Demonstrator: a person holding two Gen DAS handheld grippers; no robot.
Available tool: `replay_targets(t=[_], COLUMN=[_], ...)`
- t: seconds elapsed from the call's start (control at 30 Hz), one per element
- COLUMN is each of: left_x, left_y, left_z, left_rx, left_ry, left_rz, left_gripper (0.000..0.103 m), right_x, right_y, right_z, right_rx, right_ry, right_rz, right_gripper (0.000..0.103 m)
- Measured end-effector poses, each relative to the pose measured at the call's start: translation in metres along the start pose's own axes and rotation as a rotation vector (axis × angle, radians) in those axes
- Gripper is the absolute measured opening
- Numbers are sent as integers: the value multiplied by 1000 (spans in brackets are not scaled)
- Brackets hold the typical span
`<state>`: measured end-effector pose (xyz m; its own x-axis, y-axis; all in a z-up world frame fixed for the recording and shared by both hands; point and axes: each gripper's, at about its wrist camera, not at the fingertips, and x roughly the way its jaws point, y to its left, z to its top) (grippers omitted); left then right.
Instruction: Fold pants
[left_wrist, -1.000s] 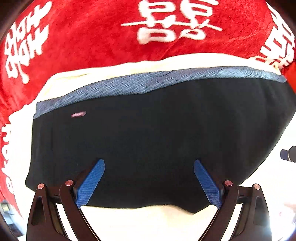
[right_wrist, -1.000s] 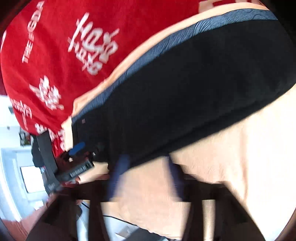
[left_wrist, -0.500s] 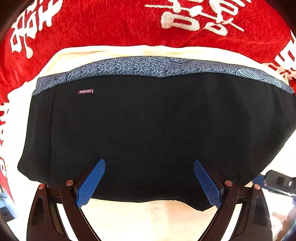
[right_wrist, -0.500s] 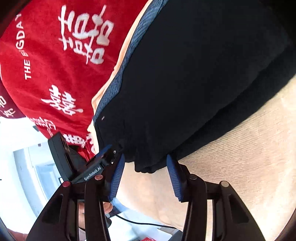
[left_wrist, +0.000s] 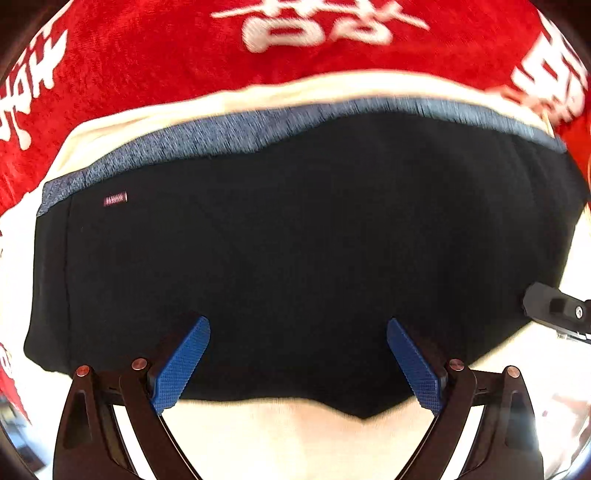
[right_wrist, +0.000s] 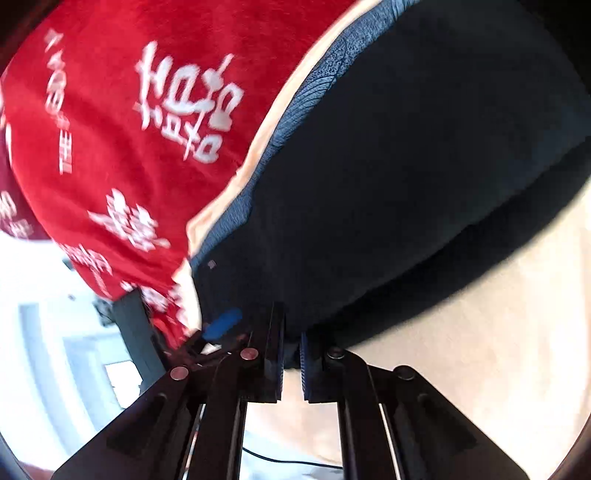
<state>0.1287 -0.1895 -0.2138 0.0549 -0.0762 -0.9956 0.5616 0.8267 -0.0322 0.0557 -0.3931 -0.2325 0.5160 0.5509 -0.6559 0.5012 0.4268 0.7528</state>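
Note:
The black pants lie folded on a cream sheet, with their blue-grey waistband along the far edge. Straight above their near half hangs my left gripper, its blue pads wide apart and nothing between them. In the right wrist view the pants fill the upper right. My right gripper sits at their near corner, its jaws closing to a thin gap with the black fabric edge pinched between them. Its body shows at the right of the left wrist view.
A red blanket with white characters covers the bed beyond the sheet, and the same red blanket fills the left of the right wrist view. The bed's edge, a cable and a bright room lie below and left there.
My right gripper's jaws have gone from wide apart to nearly together on the pants' near edge. The left gripper stays open and has drifted a little over the pants.

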Motion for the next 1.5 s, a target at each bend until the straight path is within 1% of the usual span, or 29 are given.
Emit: replay_targets(t=[0.03,0.07,0.1,0.13,0.17,0.23,0.27,0.33,0.37,0.5,0.6,0.7,0.77,0.83,0.87,0.9,0.93,0.97,1.03,1.1,1.13,1.17,1.2,1.23,1.27,1.33,1.37,1.4,1.5], left_x=[3,6,5,4,3,2,0,0,-6,-29,-30,-19,-4,9,8,7,7,8,7,8,9,9,9,10,10,10,8,6,-9], left_y=[-3,-7,-9,-10,-9,-6,-5,4,2,-7,-19,-41,-51,-56,-56,-56,-56,-55,-53,-53,-53,-54,-54,-55,-57,-62,-66,-69,-89], left_z=[-6,-11,-14,-14,-14,-12,-13,-8,-4,15,40,66,71,72,69,68,66,66,64,66,66,67,66,66,68,75,78,83,98], left_rx=[8,4,-3,-1,-7,-26,-26,-22,-23,-38,-49,-83,-101,-117,-132,-135,-134,-137,-147,-157,-158,-161,-165,-169,-168,-163,-157,-152,-128], left_ry=[13,5,-22,-30,-31,-30,-29,-34,-46,-114,-151,-146,-111,-89,-112,-120,-122,-121,-116,-110,-109,-107,-101,-93,-86,-65,-50,-43,-69], left_rz=[8,13,16,20,17,6,9,34,42,26,23,26,50,60,60,57,55,63,51,52,55,59,65,69,73,91,110,120,91], left_gripper=[97,97,97,97,97,97,97,97,97,97,97,97,97,97,97,98,99,102,102,103,103,103,103,103,103,103,103,103,103], right_x=[1,4,9,12,13,10,6,-8,-16,-61,-80,-71,-53,-30,-21,-12,-9,-8,-21,-43,-53,-64,-75,-87,-99,-132,-147,-165,-214], right_y=[-3,-11,-21,-27,-30,-30,-28,-27,-26,-21,-3,17,23,24,24,23,21,20,7,-10,-17,-24,-30,-39,-46,-60,-66,-73,-98], right_z=[-3,-6,-7,-7,-6,-4,-4,-6,-6,3,28,60,84,105,110,118,125,131,150,170,176,183,187,191,193,189,184,175,146], right_rx=[3,15,28,33,37,29,22,4,-3,-43,-147,-251,-289,-330,-354,-388,-412,-426,-420,-374,-354,-344,-337,-308,-266,-180,-143,-100,23], right_ry=[8,17,21,23,19,26,32,47,45,-23,-73,-71,-41,-1,16,28,30,23,-12,-46,-63,-97,-124,-141,-158,-223,-251,-289,-387], right_rz=[-31,-64,-93,-99,-82,-72,-83,-125,-148,-208,-244,-285,-280,-299,-324,-374,-403,-423,-440,-400,-407,-496,-548,-539,-536,-571,-575,-578,-613], right_gripper=[6,6,6,6,6,11,12,15,15,15,15,15,15,15,15,15,15,15,15,14,14,14,14,14,16,39,62,69,69])
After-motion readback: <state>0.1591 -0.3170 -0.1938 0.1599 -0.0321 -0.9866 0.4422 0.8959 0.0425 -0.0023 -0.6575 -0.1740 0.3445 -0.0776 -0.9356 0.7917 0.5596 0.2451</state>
